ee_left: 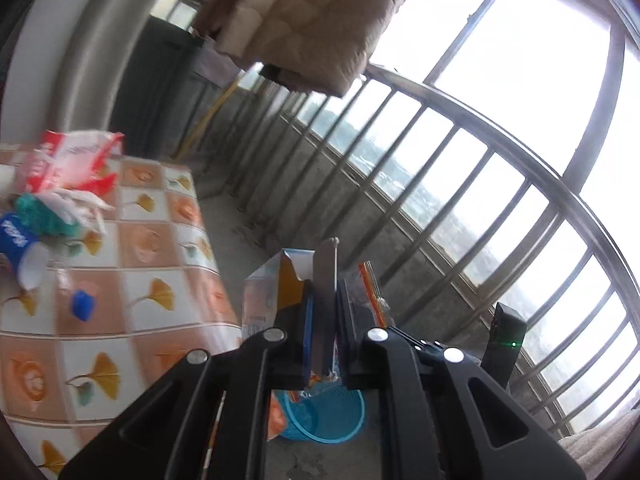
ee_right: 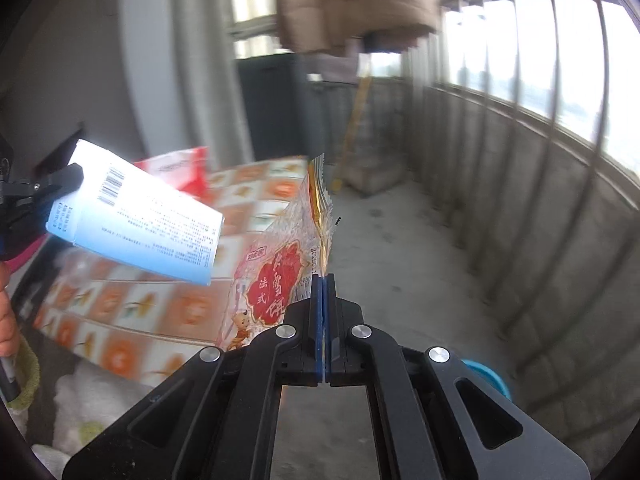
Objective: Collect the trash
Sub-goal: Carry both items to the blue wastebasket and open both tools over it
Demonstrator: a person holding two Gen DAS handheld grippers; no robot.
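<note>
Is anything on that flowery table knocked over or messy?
Yes. At the far end of the tiled-pattern tablecloth, a blue paper cup lies on its side beside a heap of crumpled red-and-white wrappers. A loose blue bottle cap sits apart from them.

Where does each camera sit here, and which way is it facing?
Left wrist: on the left gripper, facing the balcony railing over the blue mesh basket; its jaws clamp a pale blue carton.
Right wrist: on the right gripper, facing down the balcony; its jaws pinch a red-printed snack wrapper; a hand shows.
Shared: carton, tiled tablecloth.
</note>
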